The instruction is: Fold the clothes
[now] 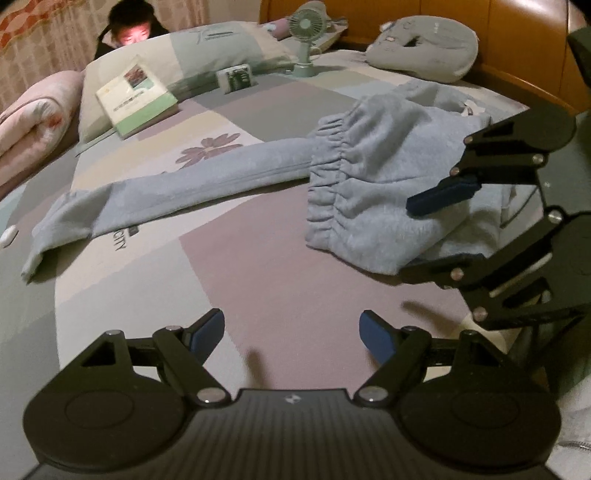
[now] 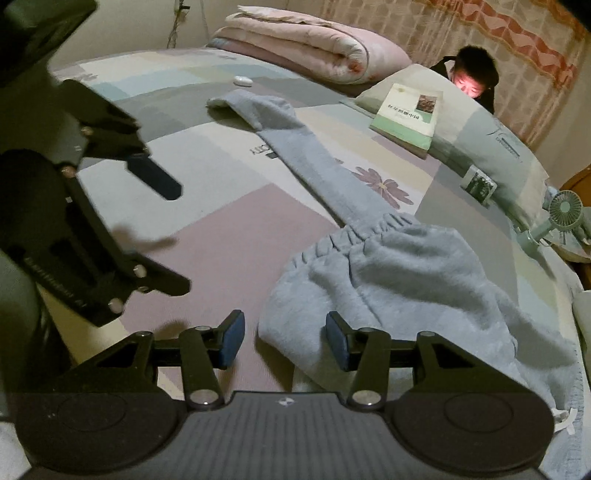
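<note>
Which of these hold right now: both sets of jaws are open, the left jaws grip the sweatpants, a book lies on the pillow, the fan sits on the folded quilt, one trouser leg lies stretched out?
1. Both the left gripper and right gripper have open jaws. True.
2. The left jaws grip the sweatpants. False: they hang over bare bedsheet, holding nothing.
3. A book lies on the pillow. True.
4. The fan sits on the folded quilt. False: it stands on the bedsheet beside the pillow.
5. One trouser leg lies stretched out. True.
</note>
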`<control>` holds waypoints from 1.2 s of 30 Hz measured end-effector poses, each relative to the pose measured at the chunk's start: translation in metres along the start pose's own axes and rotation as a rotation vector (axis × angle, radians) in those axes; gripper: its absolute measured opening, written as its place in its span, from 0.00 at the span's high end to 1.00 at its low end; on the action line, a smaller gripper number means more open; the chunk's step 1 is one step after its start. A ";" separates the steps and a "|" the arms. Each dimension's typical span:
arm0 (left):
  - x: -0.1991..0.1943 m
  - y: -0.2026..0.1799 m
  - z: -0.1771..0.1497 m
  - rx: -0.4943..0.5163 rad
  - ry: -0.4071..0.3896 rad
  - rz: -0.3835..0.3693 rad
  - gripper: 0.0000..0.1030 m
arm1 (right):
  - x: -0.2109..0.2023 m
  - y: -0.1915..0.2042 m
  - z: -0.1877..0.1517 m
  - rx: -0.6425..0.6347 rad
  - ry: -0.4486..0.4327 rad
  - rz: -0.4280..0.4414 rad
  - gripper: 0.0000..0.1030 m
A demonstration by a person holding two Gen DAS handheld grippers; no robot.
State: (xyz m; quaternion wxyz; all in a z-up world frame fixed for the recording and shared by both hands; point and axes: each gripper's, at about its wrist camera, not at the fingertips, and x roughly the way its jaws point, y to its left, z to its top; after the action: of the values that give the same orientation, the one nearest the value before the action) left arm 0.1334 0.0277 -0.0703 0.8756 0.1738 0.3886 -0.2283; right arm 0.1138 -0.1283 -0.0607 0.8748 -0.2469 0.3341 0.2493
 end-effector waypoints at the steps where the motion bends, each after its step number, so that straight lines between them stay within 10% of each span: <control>1: 0.002 0.000 0.002 0.001 -0.001 -0.004 0.22 | 0.001 0.001 -0.002 -0.025 0.003 -0.020 0.48; 5: 0.007 0.000 0.008 -0.023 -0.008 -0.049 0.22 | 0.009 0.012 -0.008 -0.173 0.002 -0.094 0.52; 8: 0.005 -0.001 0.008 -0.029 -0.013 -0.067 0.23 | 0.010 0.011 -0.010 -0.199 -0.001 -0.122 0.93; 23: 0.027 -0.034 0.025 0.193 -0.155 0.057 0.41 | -0.046 -0.052 -0.003 0.229 -0.101 0.167 0.93; 29: 0.031 -0.064 0.020 0.454 -0.249 0.149 0.44 | -0.048 -0.056 -0.009 0.275 -0.094 0.173 0.90; 36: 0.041 -0.086 0.016 0.652 -0.293 0.176 0.80 | -0.068 -0.061 -0.020 0.313 -0.127 0.165 0.78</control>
State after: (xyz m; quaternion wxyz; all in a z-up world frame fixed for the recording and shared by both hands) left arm 0.1213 -0.0622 -0.1019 0.8370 0.4419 0.1494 -0.2862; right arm 0.0969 -0.2044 -0.0099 0.8985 -0.0636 0.3319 0.2802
